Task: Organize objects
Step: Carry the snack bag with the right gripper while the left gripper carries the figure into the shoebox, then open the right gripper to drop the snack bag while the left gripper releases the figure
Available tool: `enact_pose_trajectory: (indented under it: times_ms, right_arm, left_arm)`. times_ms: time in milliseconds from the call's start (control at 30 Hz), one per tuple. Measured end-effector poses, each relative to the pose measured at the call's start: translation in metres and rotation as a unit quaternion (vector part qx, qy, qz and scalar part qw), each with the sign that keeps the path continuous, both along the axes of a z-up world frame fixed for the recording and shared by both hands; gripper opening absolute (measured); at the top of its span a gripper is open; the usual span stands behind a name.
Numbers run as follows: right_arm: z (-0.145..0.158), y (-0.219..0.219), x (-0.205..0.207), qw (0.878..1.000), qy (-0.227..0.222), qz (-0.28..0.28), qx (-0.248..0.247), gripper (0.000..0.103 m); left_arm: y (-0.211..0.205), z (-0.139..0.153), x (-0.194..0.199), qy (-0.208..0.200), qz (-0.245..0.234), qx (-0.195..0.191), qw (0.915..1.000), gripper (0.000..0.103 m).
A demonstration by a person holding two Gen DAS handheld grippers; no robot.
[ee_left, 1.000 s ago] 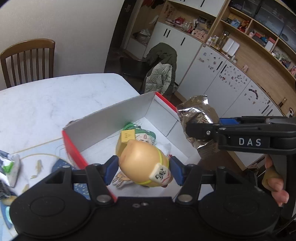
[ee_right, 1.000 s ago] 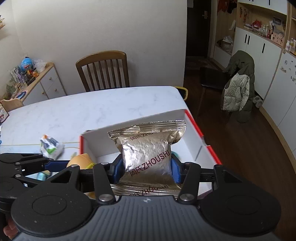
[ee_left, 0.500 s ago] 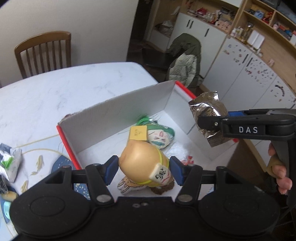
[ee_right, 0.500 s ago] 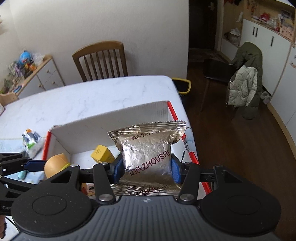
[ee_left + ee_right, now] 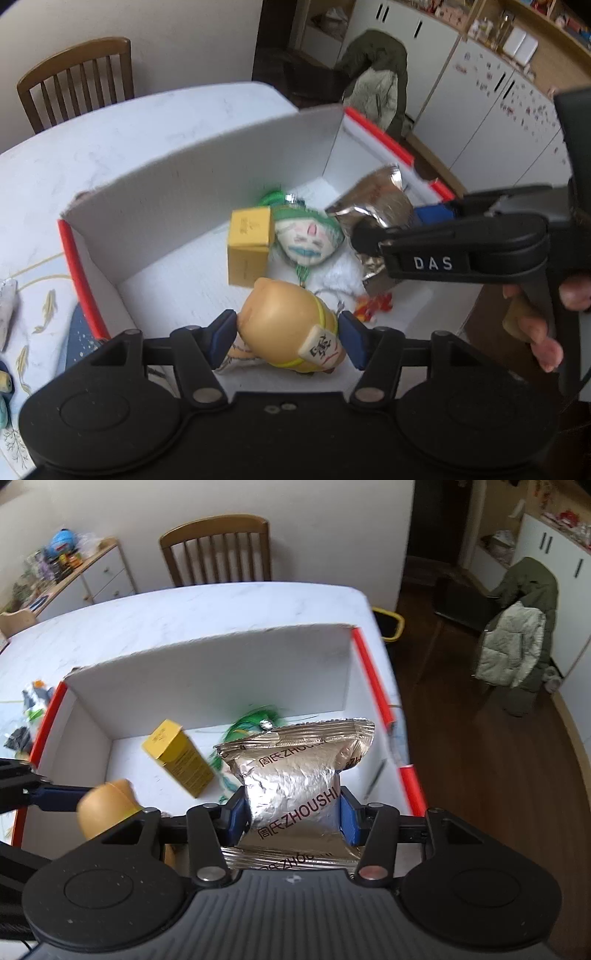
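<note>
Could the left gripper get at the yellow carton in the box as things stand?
Probably not yet: the left gripper is shut on the figurine. The yellow carton lies just ahead in the open-topped box with nothing over it.

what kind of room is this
Most likely a home dining room or kitchen-dining area: a marble-look table with a wooden chair pulled up, white cupboards under cluttered shelves, and a coat draped over another chair.

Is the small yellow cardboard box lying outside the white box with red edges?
No, the small yellow cardboard box lies on the floor inside the white box with red edges.
</note>
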State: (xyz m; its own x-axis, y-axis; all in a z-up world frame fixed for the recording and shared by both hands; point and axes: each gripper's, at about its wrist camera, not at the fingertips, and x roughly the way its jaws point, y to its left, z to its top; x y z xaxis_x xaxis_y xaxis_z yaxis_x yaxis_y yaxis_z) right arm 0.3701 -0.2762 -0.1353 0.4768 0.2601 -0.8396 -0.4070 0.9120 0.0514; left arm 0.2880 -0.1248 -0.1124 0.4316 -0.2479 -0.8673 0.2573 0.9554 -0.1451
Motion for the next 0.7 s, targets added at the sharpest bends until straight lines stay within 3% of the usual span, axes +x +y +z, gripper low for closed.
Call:
enact_pose_trajectory:
  times_ms: [500,700]
  right_arm:
    - [-0.011,0.008,-0.001,1.0,0.019,0.008,0.007,0.05]
    - [-0.001,0.003,-0.007,1.0,-0.002,0.006,0.015,0.055]
  left_arm:
    - [-0.006,-0.018,-0.005,0.034,-0.01,0.007,0.9993,0.06]
    - [-0.006,-0.018,-0.005,0.038,-0.008,0.009,0.9992,0.061]
